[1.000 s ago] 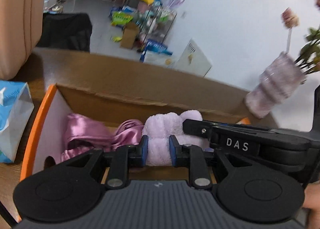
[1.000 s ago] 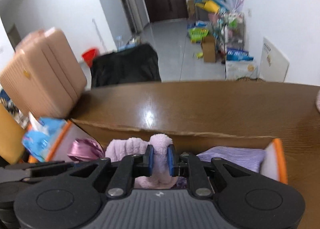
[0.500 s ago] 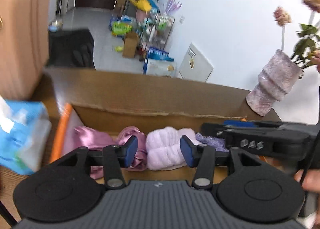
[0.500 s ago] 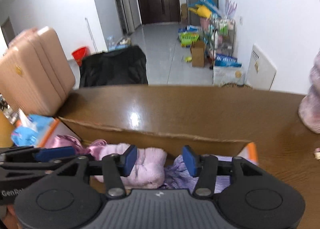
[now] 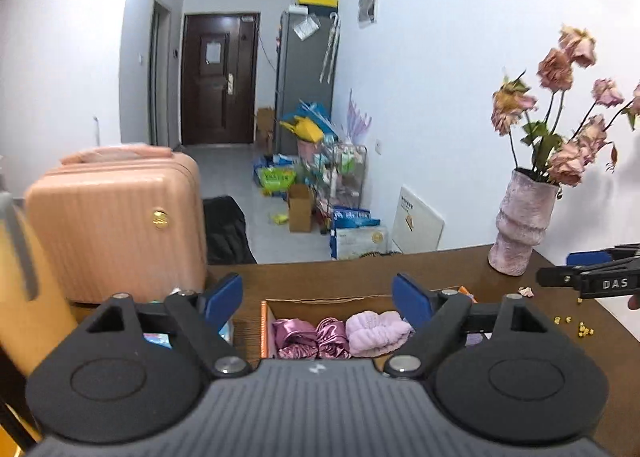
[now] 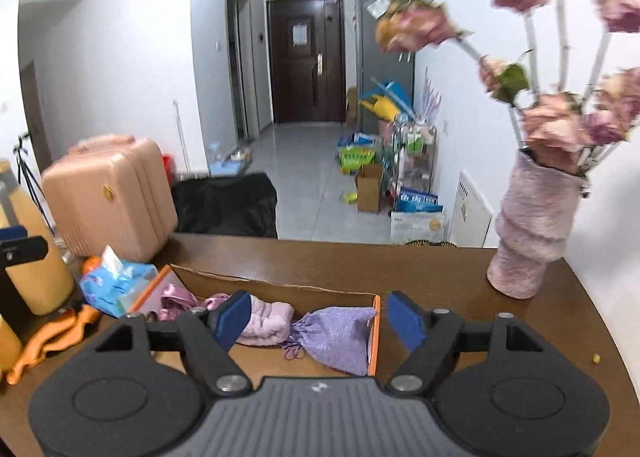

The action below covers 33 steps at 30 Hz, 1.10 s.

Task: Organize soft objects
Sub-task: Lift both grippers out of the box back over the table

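The fluffy pink towel (image 5: pixel 376 333) lies mid-box (image 6: pixel 374 333), beside the lilac pouch (image 6: pixel 340 333). Light, compressible; pinch its bulk. Left gripper (image 5: pixel 318 299) and right gripper (image 6: pixel 318 319) are opening, empty.

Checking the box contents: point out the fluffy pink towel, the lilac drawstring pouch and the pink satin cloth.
Fluffy pink towel (image 5: pixel 376 333), left wrist view, its top.
Lilac drawstring pouch (image 6: pixel 340 333), right wrist view, its body.
Pink satin cloth (image 5: pixel 308 339), left wrist view, its folds.
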{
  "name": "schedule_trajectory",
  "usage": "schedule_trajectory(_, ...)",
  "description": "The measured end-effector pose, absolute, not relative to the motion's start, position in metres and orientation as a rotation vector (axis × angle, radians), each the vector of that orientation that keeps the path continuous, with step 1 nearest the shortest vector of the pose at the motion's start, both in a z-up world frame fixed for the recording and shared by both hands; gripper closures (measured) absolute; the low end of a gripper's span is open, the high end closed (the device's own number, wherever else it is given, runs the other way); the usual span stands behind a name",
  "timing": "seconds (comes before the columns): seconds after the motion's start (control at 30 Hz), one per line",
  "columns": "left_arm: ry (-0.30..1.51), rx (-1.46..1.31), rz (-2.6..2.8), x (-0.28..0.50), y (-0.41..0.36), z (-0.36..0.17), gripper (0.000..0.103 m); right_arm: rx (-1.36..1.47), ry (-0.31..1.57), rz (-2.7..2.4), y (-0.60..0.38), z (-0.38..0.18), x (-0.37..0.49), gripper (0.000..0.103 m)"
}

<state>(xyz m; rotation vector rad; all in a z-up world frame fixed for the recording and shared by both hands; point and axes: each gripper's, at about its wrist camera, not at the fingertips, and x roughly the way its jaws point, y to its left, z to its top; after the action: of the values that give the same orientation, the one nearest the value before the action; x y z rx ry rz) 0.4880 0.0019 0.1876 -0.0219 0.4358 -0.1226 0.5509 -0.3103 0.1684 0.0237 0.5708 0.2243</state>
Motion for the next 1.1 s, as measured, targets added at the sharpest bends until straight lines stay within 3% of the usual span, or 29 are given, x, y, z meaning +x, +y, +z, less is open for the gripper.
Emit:
schedule_trajectory(0.2, 0.323, 0.004, -0.092, 0.414, -0.003, 0.187, 0.014, 0.039, 0.445, 0.239, -0.313, 0.178, 0.478, 0.020)
schedule_trajectory(0.63, 0.171, 0.023, -0.099, 0.214, -0.013, 0.098, 0.002, -0.003, 0.203, 0.342, -0.297, 0.121, 0.287, 0.007)
schedule_trajectory(0.87, 0.191, -0.023, -0.098, 0.168, -0.005, 0.071, 0.001, 0.052, 0.168, 0.363, -0.288, 0.076, 0.229, 0.002)
schedule_trajectory(1.1, 0.284, -0.101, -0.173, 0.174, 0.005, 0.044, 0.000, 0.103, 0.286, 0.326, -0.278, 0.035, 0.210, 0.002)
